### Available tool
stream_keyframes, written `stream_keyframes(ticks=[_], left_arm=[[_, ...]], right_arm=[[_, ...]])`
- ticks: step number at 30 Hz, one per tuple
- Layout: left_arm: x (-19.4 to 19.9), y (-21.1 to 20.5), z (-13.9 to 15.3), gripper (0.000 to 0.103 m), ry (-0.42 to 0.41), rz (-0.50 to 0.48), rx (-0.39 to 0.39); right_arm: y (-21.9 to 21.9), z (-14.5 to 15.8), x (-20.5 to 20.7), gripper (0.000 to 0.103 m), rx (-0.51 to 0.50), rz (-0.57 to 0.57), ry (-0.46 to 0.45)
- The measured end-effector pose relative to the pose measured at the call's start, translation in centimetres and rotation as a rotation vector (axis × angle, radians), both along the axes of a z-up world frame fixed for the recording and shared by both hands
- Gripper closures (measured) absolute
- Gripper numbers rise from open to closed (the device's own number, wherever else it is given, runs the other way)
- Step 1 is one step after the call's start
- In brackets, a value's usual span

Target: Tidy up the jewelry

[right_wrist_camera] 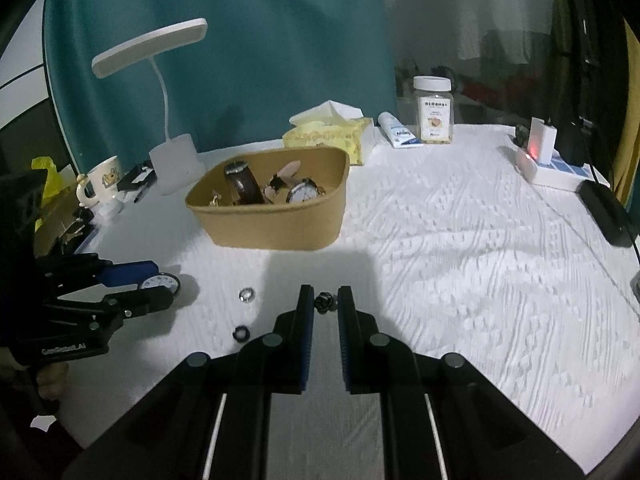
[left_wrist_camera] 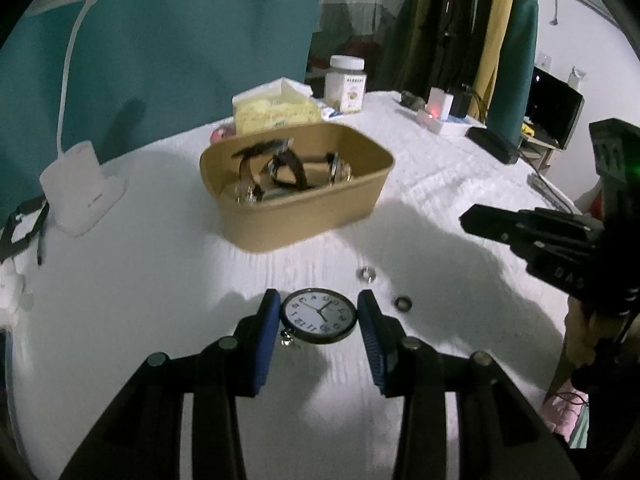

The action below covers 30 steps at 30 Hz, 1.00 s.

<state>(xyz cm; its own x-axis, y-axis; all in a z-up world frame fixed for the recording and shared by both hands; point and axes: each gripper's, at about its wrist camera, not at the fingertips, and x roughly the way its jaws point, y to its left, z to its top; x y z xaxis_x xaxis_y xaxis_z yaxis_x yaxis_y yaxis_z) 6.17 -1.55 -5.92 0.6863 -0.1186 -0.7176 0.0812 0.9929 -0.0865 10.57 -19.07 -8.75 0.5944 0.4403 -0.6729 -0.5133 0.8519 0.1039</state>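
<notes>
A round pocket watch (left_wrist_camera: 319, 315) with a white dial sits between the blue pads of my left gripper (left_wrist_camera: 319, 314), which is shut on it just above the white cloth. The right wrist view shows the same watch (right_wrist_camera: 162, 282) in that gripper (right_wrist_camera: 170, 286) at the left. My right gripper (right_wrist_camera: 325, 300) is shut on a small dark flower-shaped piece (right_wrist_camera: 325, 302) at its fingertips. In the left wrist view it (left_wrist_camera: 466, 220) comes in from the right. A tan box (left_wrist_camera: 296, 204) (right_wrist_camera: 264, 210) holding several watches stands behind. Two small rings (left_wrist_camera: 367, 273) (left_wrist_camera: 403, 303) lie on the cloth.
A white desk lamp (right_wrist_camera: 174, 160), a mug (right_wrist_camera: 102, 180), a yellow tissue box (right_wrist_camera: 324, 136), a tube (right_wrist_camera: 396, 130) and a jar (right_wrist_camera: 433, 112) line the back. A charger with a red light (right_wrist_camera: 536, 156) and a black block (right_wrist_camera: 606, 210) sit at the right.
</notes>
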Motion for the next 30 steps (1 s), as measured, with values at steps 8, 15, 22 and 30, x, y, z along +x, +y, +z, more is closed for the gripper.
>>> stream_keyframes(ticks=[8,15,22,30], left_arm=[[2.2,-0.3,2.3,0.064,-0.055,-0.015,-0.002],[4.6,-0.8,3.9,0.064,-0.104,-0.039,-0.005],[7.5,-1.3,4.2,0.064,-0.125,-0.055,0.0],[10.2,-0.7,2.5,0.064,-0.055,-0.038,-0.038]], right_arm=[[0.0,1.3,1.9,0.092,0.013,-0.004,-0.022],[0.0,2.4,4.1,0.092,0.028,-0.005,-0.037],[-0.2,2.9,5.8,0.092,0.039,-0.014,-0.045],[0.1,2.5,7.4,0.092,0.03,-0.018,-0.038]])
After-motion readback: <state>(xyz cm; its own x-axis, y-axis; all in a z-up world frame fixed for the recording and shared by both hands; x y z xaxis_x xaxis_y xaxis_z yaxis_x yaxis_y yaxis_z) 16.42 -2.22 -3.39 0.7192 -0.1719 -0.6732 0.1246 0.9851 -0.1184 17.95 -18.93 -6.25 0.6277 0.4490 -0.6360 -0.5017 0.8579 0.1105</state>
